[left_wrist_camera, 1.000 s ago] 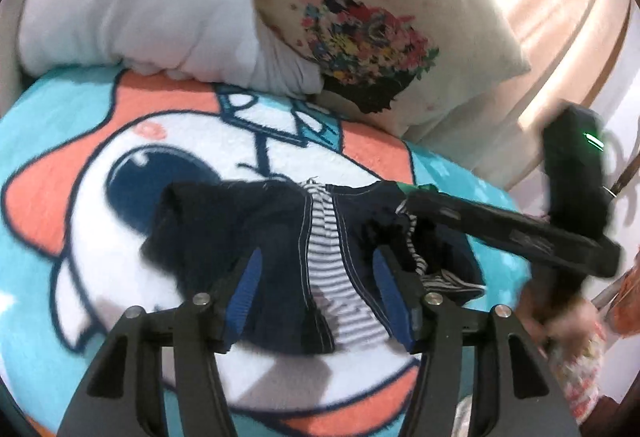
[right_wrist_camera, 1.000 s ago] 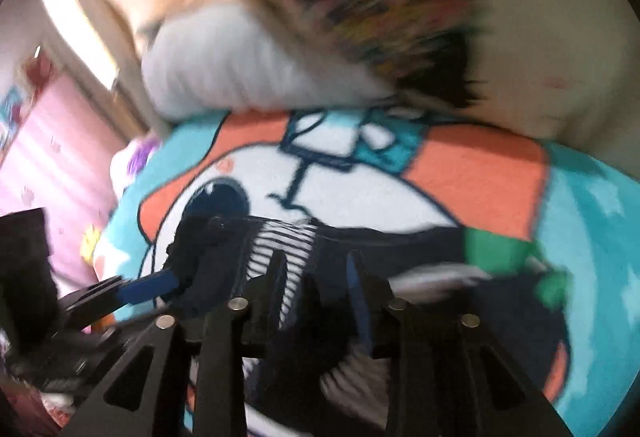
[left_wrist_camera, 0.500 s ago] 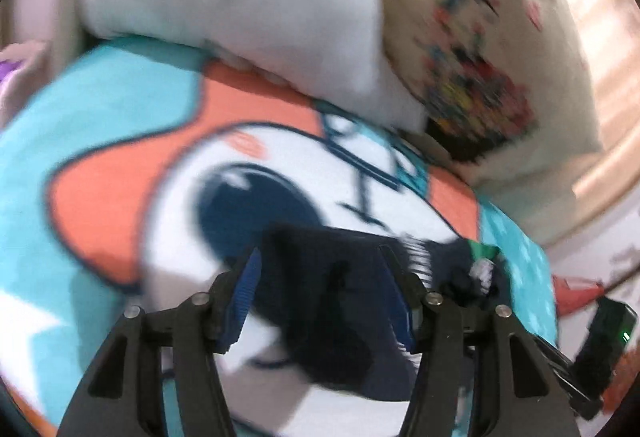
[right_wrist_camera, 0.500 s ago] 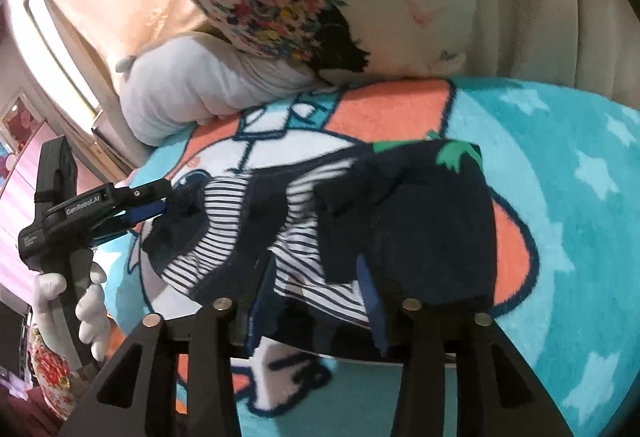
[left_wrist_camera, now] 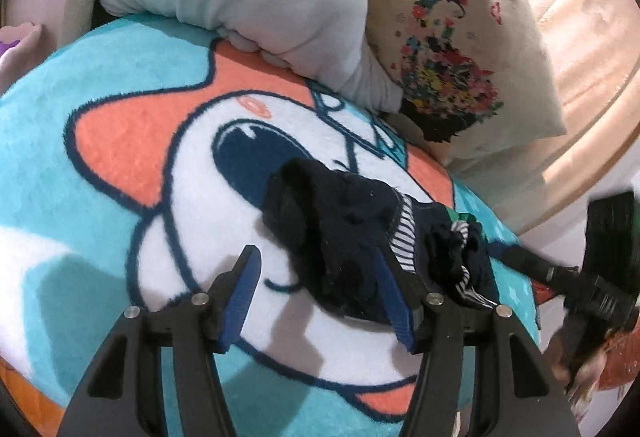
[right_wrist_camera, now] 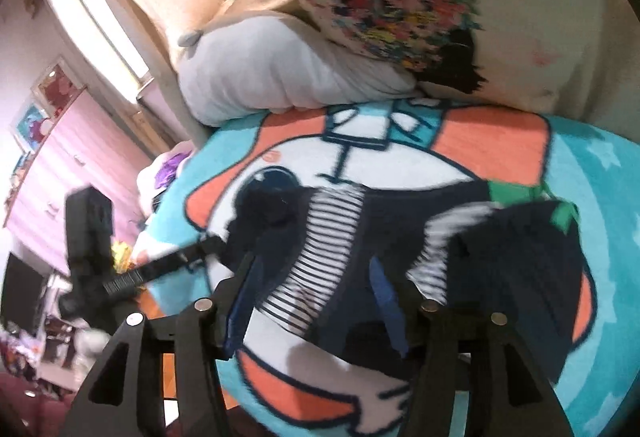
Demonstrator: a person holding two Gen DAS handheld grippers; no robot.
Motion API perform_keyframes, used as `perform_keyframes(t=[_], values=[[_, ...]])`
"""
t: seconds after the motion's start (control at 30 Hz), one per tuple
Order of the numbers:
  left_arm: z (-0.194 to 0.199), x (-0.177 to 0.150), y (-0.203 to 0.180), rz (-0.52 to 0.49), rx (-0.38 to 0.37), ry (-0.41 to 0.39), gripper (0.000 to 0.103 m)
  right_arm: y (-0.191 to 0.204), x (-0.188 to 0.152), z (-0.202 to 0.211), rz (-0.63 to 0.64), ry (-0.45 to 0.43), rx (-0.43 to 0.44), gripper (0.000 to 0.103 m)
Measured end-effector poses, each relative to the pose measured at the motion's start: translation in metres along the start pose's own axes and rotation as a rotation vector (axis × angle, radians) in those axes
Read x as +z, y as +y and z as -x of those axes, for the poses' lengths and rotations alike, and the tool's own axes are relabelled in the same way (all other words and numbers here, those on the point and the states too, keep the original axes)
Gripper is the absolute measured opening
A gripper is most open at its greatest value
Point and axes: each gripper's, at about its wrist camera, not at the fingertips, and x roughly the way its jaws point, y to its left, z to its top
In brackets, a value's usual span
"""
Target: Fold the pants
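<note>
- The pants (left_wrist_camera: 352,237) are small and dark navy, with a panel of white-and-navy stripes showing where the fabric has turned over.
- They lie crumpled and bunched, not flat, on the bed's cartoon blanket (left_wrist_camera: 120,141), over its white patch just beside the big blue eye.
- A green patch (right_wrist_camera: 508,193) shows at one corner.
- In the right wrist view they spread wider (right_wrist_camera: 400,233), one part doubled over.
</note>
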Motion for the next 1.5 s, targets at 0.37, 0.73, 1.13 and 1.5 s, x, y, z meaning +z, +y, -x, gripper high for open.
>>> perform_keyframes(t=[0.37, 0.73, 1.13, 1.5], values=[[0.009, -0.017, 0.015, 0.011, -0.050, -0.019, 0.058, 0.072, 0.061, -0.131, 0.181, 0.412, -0.062, 0.067], [0.005, -0.025, 0.014, -0.008, -0.073, -0.009, 0.058, 0.090, 0.070, -0.220, 0.219, 0.728, -0.247, 0.082], [-0.025, -0.028, -0.013, -0.017, -0.139, 0.046, 0.059, 0.100, 0.061, -0.204, 0.284, 0.676, -0.282, 0.050], [-0.031, -0.029, -0.030, -0.052, -0.087, 0.036, 0.013, 0.086, 0.067, -0.163, 0.239, 0.577, -0.180, 0.026]])
